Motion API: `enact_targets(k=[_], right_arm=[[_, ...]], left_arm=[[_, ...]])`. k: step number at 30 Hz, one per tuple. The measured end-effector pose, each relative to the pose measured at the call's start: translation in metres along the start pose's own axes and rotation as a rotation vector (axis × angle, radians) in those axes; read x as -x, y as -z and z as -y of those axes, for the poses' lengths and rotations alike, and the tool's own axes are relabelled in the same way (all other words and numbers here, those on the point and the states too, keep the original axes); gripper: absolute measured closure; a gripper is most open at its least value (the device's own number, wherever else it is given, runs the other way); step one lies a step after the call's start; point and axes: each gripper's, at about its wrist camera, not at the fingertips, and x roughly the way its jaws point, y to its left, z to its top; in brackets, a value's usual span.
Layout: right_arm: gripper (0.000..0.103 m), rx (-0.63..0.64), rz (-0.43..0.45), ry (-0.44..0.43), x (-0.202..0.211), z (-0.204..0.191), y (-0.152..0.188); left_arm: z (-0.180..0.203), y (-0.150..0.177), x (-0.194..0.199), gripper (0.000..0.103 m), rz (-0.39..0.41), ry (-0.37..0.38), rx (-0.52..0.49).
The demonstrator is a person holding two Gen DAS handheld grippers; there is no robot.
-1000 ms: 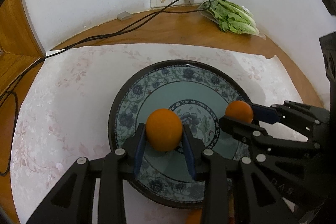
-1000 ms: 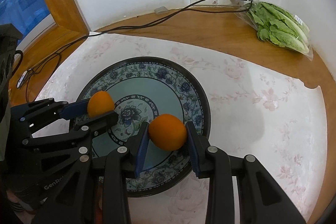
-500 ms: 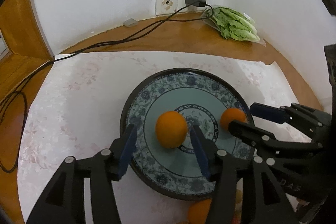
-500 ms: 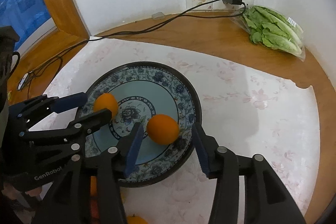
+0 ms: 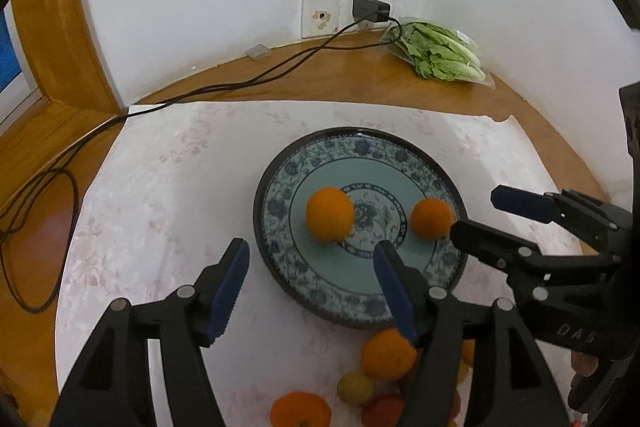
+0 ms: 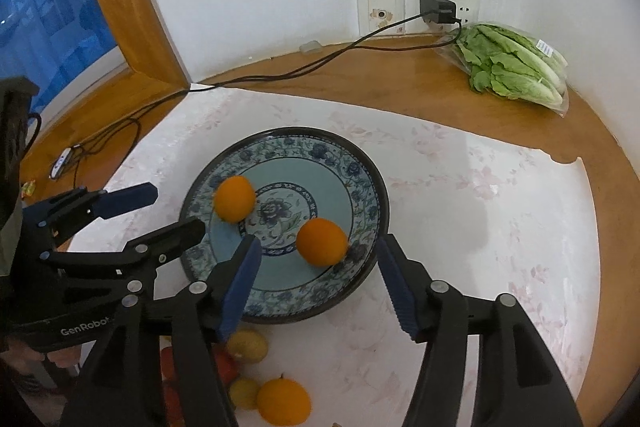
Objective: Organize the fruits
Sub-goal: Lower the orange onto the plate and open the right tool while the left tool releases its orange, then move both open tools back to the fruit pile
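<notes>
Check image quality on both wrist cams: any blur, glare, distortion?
Left wrist view: heavy fisheye bending of the table edge, dark vignette in the corners, oranges slightly soft. Right wrist view: same barrel warp, the left orange smeared at its edge, the plate crisp, light soft with faint shadows, no harsh glare.

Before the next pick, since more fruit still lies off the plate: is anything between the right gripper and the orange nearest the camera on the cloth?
Nothing visible blocks it. The right gripper, jaws just opened and empty, hangs over the plate; the orange lies clear on the cloth, a yellow fruit beside it.
</notes>
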Motion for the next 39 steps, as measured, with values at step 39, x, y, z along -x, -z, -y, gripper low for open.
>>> enact_targets(k=[39], right_arm=[[0.039,-0.065,-0.062,-0.031,0.033,-0.006,0.079]], left_arm=[[-0.022,0.072,0.043,0.033,-0.048,0.006,0.076]])
